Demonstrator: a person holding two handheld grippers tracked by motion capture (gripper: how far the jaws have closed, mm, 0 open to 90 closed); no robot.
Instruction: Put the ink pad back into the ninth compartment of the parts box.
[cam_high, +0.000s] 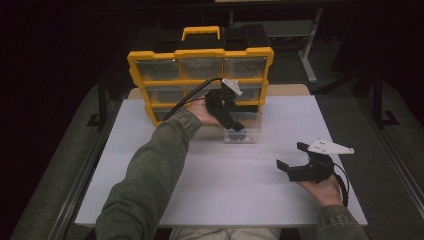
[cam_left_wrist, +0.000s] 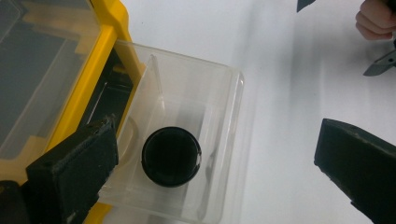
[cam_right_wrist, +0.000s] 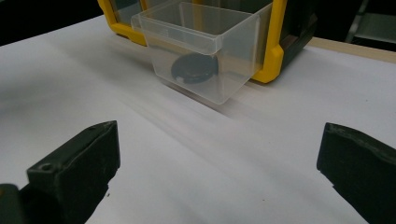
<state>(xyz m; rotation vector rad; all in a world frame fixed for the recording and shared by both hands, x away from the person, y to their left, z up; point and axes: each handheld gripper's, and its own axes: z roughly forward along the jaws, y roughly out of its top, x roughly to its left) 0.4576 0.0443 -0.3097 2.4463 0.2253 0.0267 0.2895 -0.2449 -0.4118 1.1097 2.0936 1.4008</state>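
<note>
- Right gripper (cam_high: 289, 156): nearest the person, resting low over the white table (cam_high: 240, 195), well apart from the work. Jaws spread wide, nothing between them. Matte black blocky pads, grey three-cornered plate on top.
- Table: flat, smooth white sheet, bare in front; faint soft shadow under the drawer in the right gripper view.
- Left gripper (cam_high: 235, 124): farther out, arm reaching fwd, hanging over the pulled-out drawer. Jaws fully apart w/ nothing pinched; the puck lies below and between them, untouched, in the left gripper view.
- Black puck (cam_left_wrist: 171, 156): the work's thing. Round, flat, dark disc w/ a slightly raised rim, lying on the drawer floor, near the middle.
- Clear drawer (cam_right_wrist: 201, 51): see-through plastic bin, thin walls, rounded corners, lip at front; slid most of the way out of the bottom row, its back end at the frame.
- Organizer (cam_high: 200, 80): farthest. Upright yellow plastic frame, black body, rows of clear drawers, yellow carry handle on top.
- Progress, my read: puck is in the drawer and let go, so placing looks done. Left: push drawer back in flush, prob. w/ left gripper, then pull hands back.
</note>
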